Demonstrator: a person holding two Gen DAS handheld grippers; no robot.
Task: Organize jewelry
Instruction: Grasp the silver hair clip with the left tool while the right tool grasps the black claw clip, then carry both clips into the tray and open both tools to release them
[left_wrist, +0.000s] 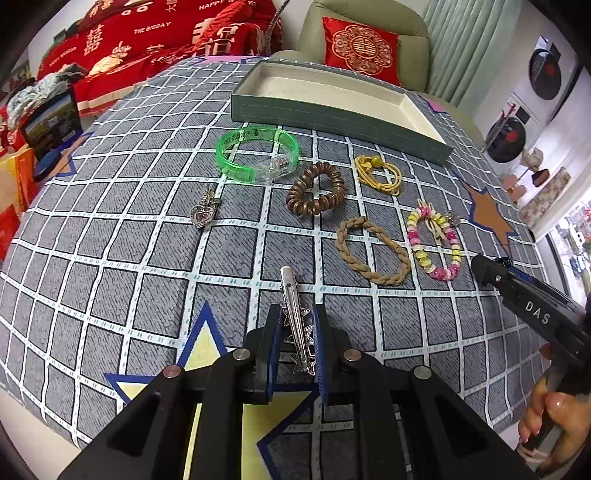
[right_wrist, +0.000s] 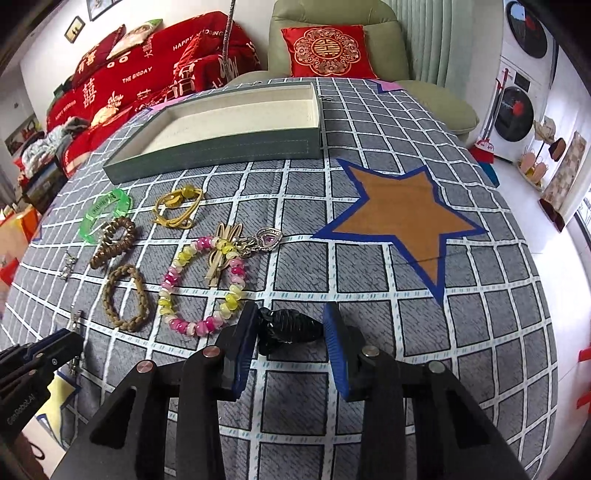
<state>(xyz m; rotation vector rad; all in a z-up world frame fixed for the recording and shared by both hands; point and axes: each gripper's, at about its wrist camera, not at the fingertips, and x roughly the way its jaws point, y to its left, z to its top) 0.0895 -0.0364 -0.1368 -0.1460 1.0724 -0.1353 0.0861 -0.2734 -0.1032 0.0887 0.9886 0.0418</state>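
My left gripper (left_wrist: 295, 325) is shut on a silver star hair clip (left_wrist: 295, 317), which sticks forward between the blue pads. My right gripper (right_wrist: 290, 332) is closed onto a black claw clip (right_wrist: 288, 330) lying on the checked cloth. An empty grey-green tray (left_wrist: 332, 122) with a cream lining sits at the far side; it also shows in the right wrist view (right_wrist: 221, 147). Between lie a green bangle (left_wrist: 256, 153), a brown coil tie (left_wrist: 316, 188), a yellow cord tie (left_wrist: 378, 173), a braided tan band (left_wrist: 373, 249), a pink-yellow bead bracelet (left_wrist: 436, 240) and a heart pendant (left_wrist: 203, 212).
A wooden clip (right_wrist: 221, 254) and a second heart pendant (right_wrist: 267, 236) lie by the bead bracelet. An orange star patch (right_wrist: 406, 218) is on the cloth to the right. A red-covered sofa and a green armchair stand behind the table.
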